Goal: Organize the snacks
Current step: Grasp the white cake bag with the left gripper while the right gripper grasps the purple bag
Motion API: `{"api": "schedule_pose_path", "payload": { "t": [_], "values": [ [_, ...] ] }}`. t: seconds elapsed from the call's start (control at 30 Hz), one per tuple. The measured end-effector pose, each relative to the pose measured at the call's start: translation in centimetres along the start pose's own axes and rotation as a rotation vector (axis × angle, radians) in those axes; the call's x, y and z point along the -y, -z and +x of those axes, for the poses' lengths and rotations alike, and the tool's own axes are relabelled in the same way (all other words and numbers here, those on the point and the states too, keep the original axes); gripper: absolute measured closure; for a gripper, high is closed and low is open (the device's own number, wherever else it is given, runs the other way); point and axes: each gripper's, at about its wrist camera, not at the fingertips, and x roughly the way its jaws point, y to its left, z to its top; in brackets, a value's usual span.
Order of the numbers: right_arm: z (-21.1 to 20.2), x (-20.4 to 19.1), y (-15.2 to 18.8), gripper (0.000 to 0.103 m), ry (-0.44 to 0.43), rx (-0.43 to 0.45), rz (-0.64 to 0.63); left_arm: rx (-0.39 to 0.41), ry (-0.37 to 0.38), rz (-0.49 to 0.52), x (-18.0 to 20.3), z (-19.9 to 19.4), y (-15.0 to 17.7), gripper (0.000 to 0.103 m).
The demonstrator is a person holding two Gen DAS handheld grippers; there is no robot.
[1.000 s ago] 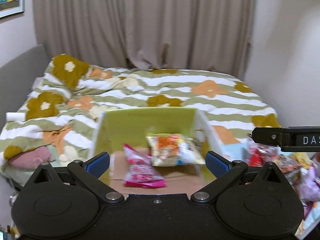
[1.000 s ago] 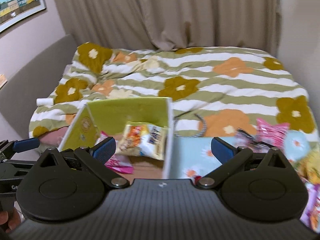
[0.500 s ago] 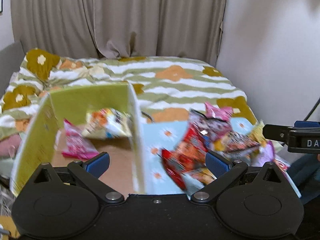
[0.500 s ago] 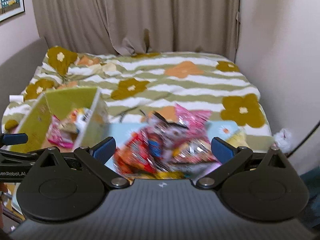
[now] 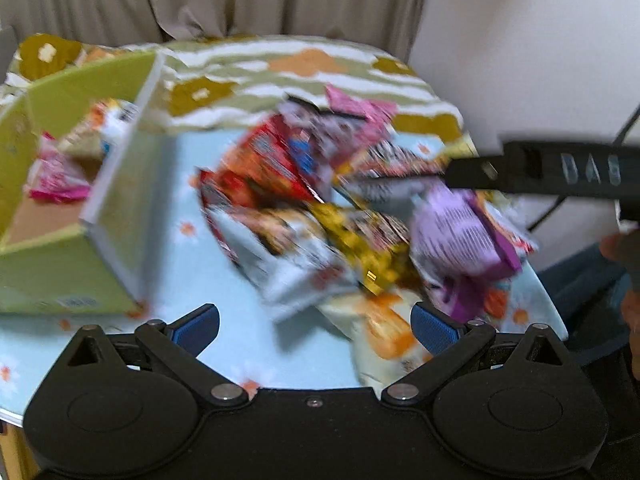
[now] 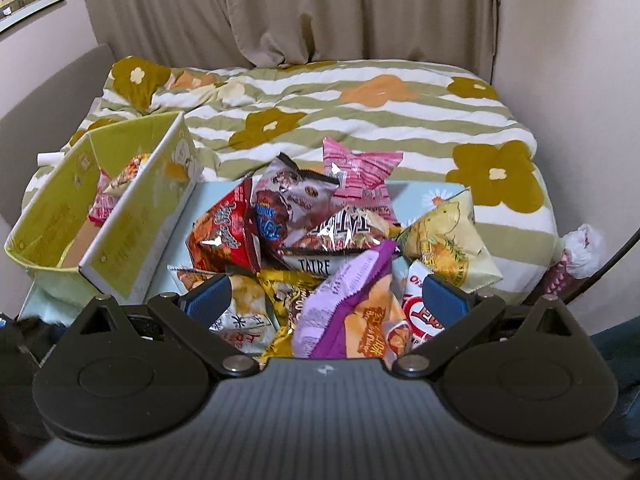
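Note:
A pile of snack bags (image 6: 320, 240) lies on a light blue floral table (image 6: 416, 194), right of a green cardboard box (image 6: 132, 232). The box holds a pink bag (image 5: 56, 178) and an orange-white bag (image 5: 106, 126). The pile also shows, blurred, in the left wrist view (image 5: 352, 216). My right gripper (image 6: 326, 300) is open and empty, low over the purple bag (image 6: 348, 304). My left gripper (image 5: 315, 328) is open and empty, just before the pile's near edge and a white-orange bag (image 5: 384, 332). The right gripper's body (image 5: 560, 170) shows at the pile's right.
A bed with a striped flower quilt (image 6: 360, 120) lies behind the table, curtains (image 6: 280, 12) beyond it. A wall (image 6: 580, 80) is close on the right, with a dark cable (image 6: 616, 256) and a white bag (image 6: 580, 244) beside the bed.
Both grippers have swung right from the green box toward the snack pile and dropped lower and closer to it. Both stay open and empty.

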Motion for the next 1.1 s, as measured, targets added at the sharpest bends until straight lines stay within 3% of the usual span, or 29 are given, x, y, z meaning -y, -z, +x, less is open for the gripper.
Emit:
{"api": "schedule_pose_path", "payload": {
  "t": [0.23,0.53,0.87,1.1],
  "values": [
    [1.7,0.8,0.9,0.0,-0.027,-0.012,-0.017,-0.034,0.019,0.044,3.2,3.9,1.4,0.0],
    [4.0,1.5,1.7,0.0,-0.036,-0.055,-0.023,-0.061,0.029,0.024,3.8,7.4,2.2,0.002],
    [5.4,2.3,2.4,0.0,-0.027,-0.084,-0.015,-0.099,0.111,0.09,4.7,8.3,2.0,0.029],
    [5.8,3.0,2.9,0.0,-0.024,-0.106,0.01,-0.109,0.138,0.097,4.9,7.6,2.1,0.036]
  ]
}}
